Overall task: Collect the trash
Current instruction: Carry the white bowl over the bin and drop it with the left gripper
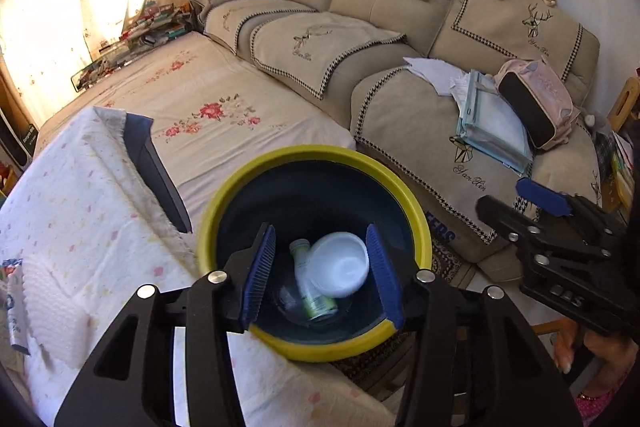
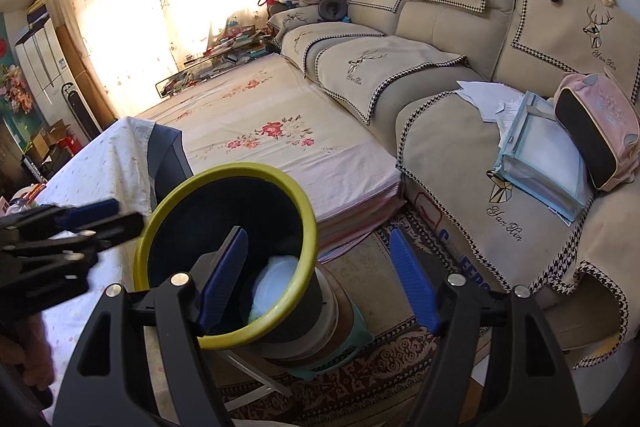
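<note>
trash sits in the yellow-rimmed bin (image 1: 316, 347) beside the table (image 1: 80, 227): a white bowl (image 1: 340, 263) and a green bottle (image 1: 314, 291). left tongs (image 1: 320, 275) hang over it, jaws apart, holding nothing. right tongs (image 2: 320, 279) near the bin's right rim, wide open, empty too.

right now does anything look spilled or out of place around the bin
Nothing spilled. The white plastic bowl and the green-labelled plastic bottle lie inside the yellow-rimmed dark bin. One oddity: loose white papers lie scattered on the beige sofa seat, beside a pale blue folder.
</note>
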Action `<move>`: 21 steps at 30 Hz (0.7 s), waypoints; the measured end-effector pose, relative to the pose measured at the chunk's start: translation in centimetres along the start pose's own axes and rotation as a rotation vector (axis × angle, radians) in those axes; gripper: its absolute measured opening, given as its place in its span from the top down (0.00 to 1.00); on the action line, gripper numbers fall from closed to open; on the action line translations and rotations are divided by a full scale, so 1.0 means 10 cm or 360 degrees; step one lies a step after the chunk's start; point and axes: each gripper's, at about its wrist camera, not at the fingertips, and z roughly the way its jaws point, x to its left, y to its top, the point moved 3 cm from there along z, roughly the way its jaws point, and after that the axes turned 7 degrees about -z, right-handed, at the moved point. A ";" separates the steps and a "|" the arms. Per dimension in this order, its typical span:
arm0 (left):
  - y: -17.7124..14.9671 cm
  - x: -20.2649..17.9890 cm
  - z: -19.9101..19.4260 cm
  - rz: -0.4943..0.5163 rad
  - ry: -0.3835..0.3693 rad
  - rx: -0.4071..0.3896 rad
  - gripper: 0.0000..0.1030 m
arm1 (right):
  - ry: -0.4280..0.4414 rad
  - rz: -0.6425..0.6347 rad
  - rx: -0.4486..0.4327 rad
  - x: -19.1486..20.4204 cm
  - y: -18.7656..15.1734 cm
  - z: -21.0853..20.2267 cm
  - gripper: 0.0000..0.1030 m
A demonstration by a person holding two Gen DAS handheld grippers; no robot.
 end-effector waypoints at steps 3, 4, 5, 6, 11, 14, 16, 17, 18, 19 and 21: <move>-0.08 0.16 -0.33 -0.0030 0.0029 -0.0091 0.48 | 0.0020 -0.0019 0.0019 0.07 -0.01 0.04 0.32; -0.12 0.24 -0.45 -0.0052 0.0036 -0.0118 0.46 | 0.0031 -0.0033 0.0025 0.12 -0.02 0.05 0.32; -0.17 0.31 -0.58 -0.0077 0.0045 -0.0148 0.44 | 0.0042 -0.0049 0.0030 0.17 -0.02 0.06 0.32; -0.24 0.42 -0.73 -0.0107 0.0059 -0.0185 0.40 | 0.0054 -0.0069 0.0035 0.23 -0.03 0.06 0.32; -0.65 1.03 -1.44 -0.0277 0.0223 -0.0364 0.25 | 0.0141 -0.0193 0.0062 0.63 -0.02 0.11 0.32; -0.90 1.41 -1.80 -0.0360 0.0377 -0.0462 0.18 | 0.0226 -0.0276 0.0072 0.96 -0.01 0.12 0.32; -1.10 1.71 -2.01 -0.0416 0.0518 -0.0513 0.17 | 0.0316 -0.0331 0.0087 1.22 -0.01 0.12 0.32; -1.21 1.86 -2.10 -0.0450 0.0574 -0.0530 0.16 | 0.0357 -0.0361 0.0096 1.34 0.00 0.13 0.32; -1.29 2.01 -2.17 -0.0483 0.0619 -0.0531 0.15 | 0.0395 -0.0393 0.0101 1.47 0.01 0.13 0.32; -1.39 2.16 -2.22 -0.0519 0.0664 -0.0526 0.15 | 0.0435 -0.0432 0.0106 1.63 0.00 0.13 0.32; -1.58 2.47 -2.31 -0.0583 0.0733 -0.0525 0.15 | 0.0507 -0.0511 0.0125 1.95 0.00 0.15 0.32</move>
